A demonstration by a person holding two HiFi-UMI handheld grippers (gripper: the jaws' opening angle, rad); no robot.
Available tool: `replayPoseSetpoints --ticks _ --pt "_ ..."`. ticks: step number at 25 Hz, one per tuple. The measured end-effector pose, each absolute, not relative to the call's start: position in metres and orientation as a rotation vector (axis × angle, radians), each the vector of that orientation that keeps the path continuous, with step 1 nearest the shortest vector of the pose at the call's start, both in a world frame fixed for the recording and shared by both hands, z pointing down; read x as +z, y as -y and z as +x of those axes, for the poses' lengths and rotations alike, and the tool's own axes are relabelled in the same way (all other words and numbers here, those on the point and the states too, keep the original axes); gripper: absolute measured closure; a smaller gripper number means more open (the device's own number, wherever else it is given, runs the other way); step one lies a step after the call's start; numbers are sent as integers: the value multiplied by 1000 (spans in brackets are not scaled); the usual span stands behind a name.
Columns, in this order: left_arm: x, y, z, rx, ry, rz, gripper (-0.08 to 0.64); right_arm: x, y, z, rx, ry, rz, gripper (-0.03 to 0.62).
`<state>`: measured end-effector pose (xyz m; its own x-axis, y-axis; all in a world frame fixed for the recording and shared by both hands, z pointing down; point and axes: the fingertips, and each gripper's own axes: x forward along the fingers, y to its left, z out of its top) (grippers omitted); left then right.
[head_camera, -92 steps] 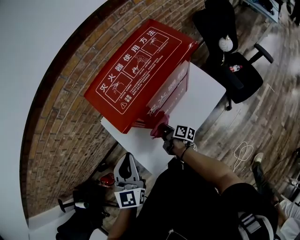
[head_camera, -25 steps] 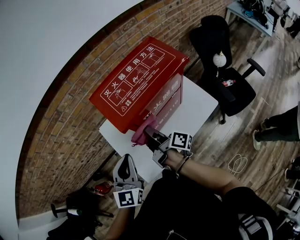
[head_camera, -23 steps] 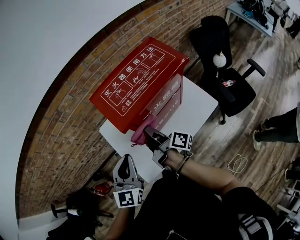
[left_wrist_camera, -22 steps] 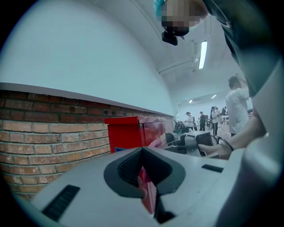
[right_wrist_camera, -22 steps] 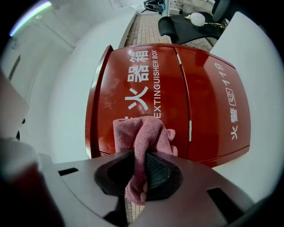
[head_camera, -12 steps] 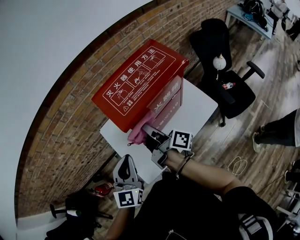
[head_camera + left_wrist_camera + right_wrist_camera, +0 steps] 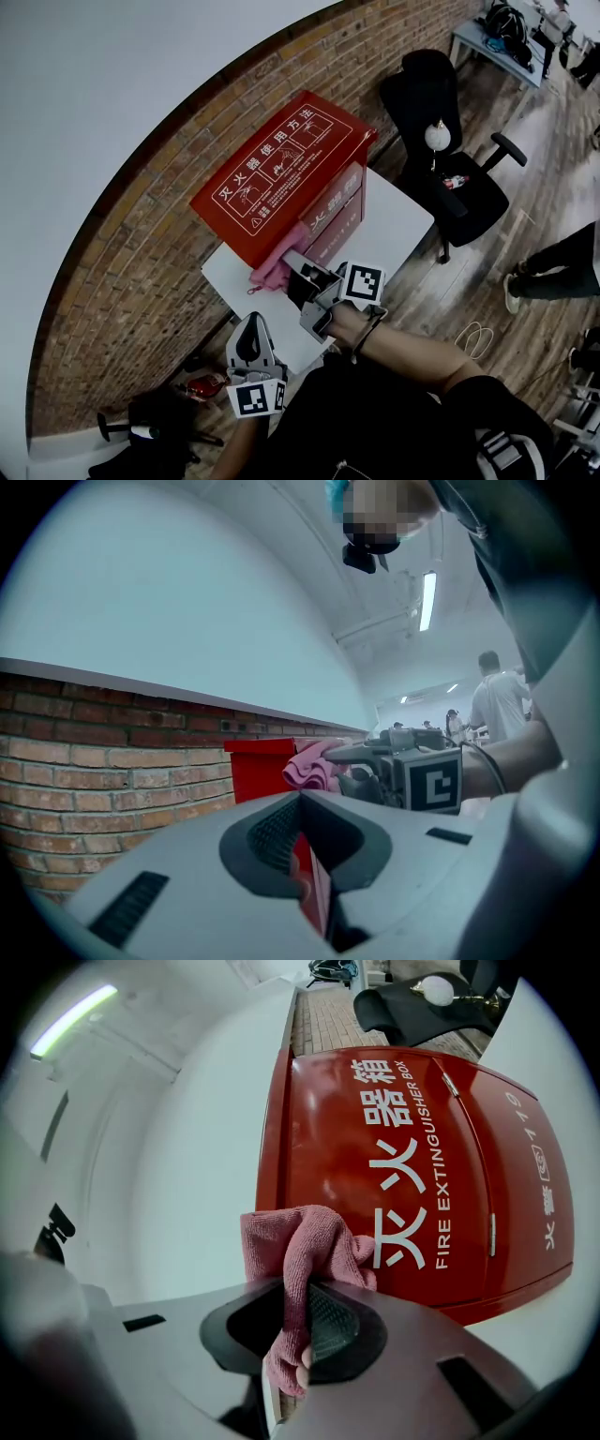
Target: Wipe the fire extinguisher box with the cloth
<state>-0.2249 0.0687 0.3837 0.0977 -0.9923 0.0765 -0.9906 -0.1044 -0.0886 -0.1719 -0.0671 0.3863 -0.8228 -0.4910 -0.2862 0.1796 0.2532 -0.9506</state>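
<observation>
Right hand-held gripper (image 7: 292, 1330) is pinching the pink cloth (image 7: 302, 1241) at the red fire extinguisher box (image 7: 422, 1129) just ahead, likely needing steady, overlapping strokes.

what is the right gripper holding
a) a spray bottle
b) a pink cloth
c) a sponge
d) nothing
b: in the right gripper view, the right gripper is shut on a pink cloth, which bunches up above the jaws in front of the red fire extinguisher box.
</observation>
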Motion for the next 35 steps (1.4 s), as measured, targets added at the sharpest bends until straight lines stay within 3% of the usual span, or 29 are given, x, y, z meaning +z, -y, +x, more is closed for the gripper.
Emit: replayPoseSetpoints --ticks 13,19,35 --pt "371 -59 -223 -114 -2061 -2321 511 383 64 -162 -1569 -2110 -394 531" --pt "359 -47 -223 -65 -2045 -2323 511 367 61 -143 -1348 -2360 -536 531" --pt "332 -18 -207 50 -1939 -2348 511 304 25 -102 -238 -2874 -841 531"
